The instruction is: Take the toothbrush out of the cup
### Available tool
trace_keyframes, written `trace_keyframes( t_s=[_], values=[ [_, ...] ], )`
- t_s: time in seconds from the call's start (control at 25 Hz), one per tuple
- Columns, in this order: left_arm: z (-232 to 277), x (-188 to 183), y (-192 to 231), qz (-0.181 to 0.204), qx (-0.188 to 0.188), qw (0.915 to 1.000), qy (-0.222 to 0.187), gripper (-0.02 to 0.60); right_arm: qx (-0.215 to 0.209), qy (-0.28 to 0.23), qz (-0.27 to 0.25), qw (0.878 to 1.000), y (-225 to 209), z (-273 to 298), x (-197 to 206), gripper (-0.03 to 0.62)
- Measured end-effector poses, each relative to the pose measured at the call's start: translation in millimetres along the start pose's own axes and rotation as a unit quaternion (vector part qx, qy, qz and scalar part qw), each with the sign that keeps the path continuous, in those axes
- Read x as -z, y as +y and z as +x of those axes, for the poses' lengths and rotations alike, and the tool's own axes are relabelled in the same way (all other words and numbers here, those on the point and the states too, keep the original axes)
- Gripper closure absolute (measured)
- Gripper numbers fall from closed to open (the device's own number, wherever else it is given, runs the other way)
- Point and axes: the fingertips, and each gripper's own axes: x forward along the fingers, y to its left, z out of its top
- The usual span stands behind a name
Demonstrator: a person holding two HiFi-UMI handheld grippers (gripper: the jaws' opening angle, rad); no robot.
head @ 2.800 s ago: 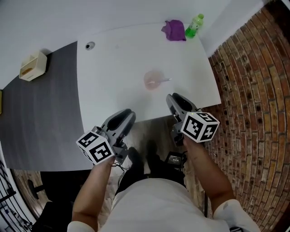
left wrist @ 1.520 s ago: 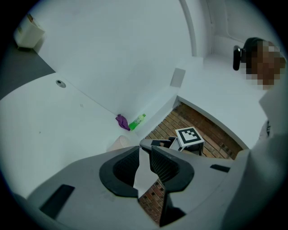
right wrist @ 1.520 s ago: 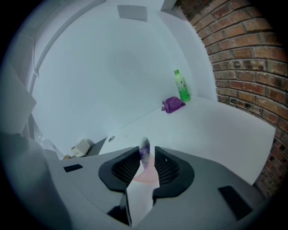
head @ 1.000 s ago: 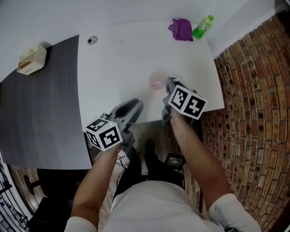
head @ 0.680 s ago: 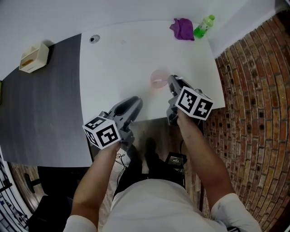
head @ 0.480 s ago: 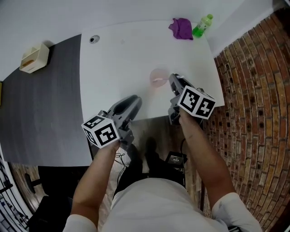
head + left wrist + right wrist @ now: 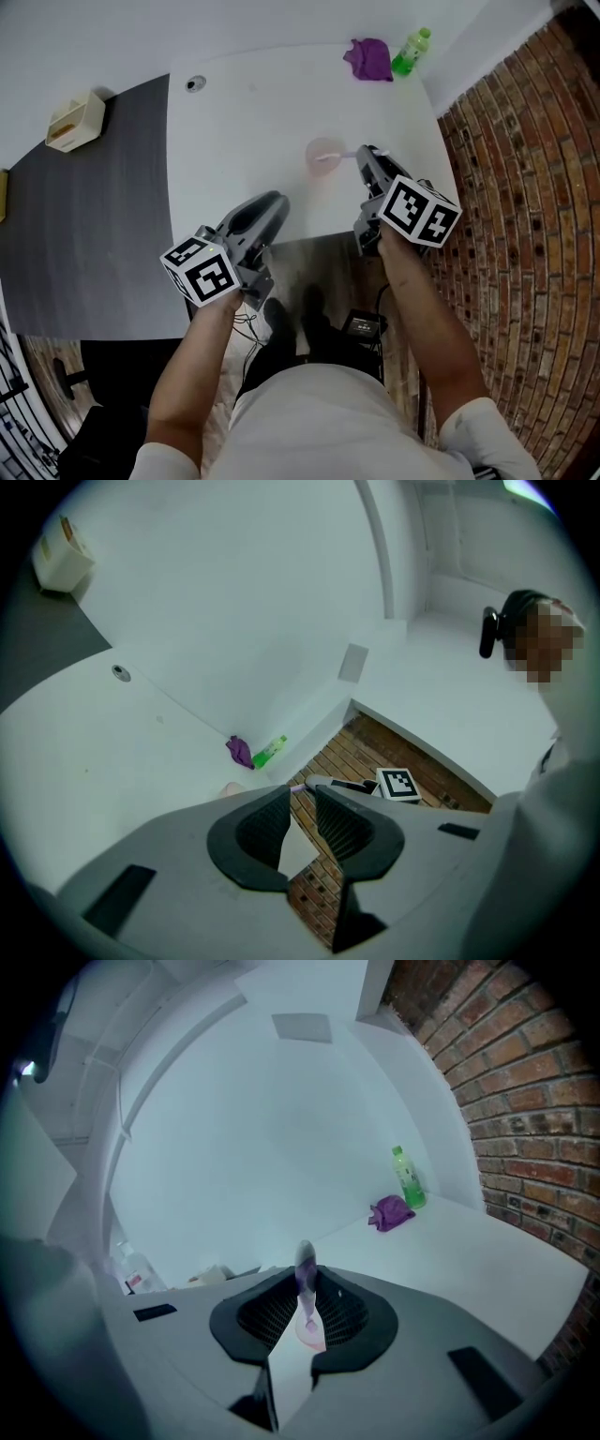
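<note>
A translucent pink cup [image 7: 321, 152] stands on the white table [image 7: 234, 131] near its front right. A purple-and-white toothbrush [image 7: 342, 156] leans out of it to the right, its lower end still in the cup. My right gripper [image 7: 364, 155] is just right of the cup, shut on the brush's upper end. In the right gripper view the toothbrush [image 7: 305, 1258] stands pinched between the jaws of the right gripper [image 7: 305, 1279], with the cup [image 7: 310, 1333] below. My left gripper [image 7: 272, 199] hangs over the table's front edge, holding nothing; in its own view the left gripper [image 7: 302, 794] shows only a thin slit between its jaws.
At the table's far right corner lie a purple cloth [image 7: 367, 59] and a green bottle [image 7: 405, 53]. A cable hole [image 7: 194, 84] sits at the far left. A cream box [image 7: 67, 120] rests on the dark table [image 7: 84, 216] beside it. A brick wall [image 7: 525, 187] runs along the right.
My right gripper came forward from the table's edge to the cup and took hold of the toothbrush, then shifted slightly right, tilting the brush. The left gripper barely moved.
</note>
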Motion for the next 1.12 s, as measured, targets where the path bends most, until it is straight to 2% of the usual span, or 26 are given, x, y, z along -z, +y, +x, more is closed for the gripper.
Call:
trace_keyframes(
  t_s=[0.64, 0.88, 1.12],
  values=[
    [-21, -13, -51, 0.012, 0.038, 0.9989, -0.024, 0.517, -0.038, -0.052, 0.021, 0.998, 21, -61, -38, 0.53],
    [-34, -20, -75, 0.022, 0.053, 0.9976, -0.039, 0.517, -0.067, -0.069, 0.04, 0.995, 32, -91, -48, 0.53],
    [-45, -24, -93, 0.029, 0.059, 0.9966, -0.049, 0.517, -0.094, -0.082, 0.037, 0.992, 46, -118, -57, 0.53]
  ],
)
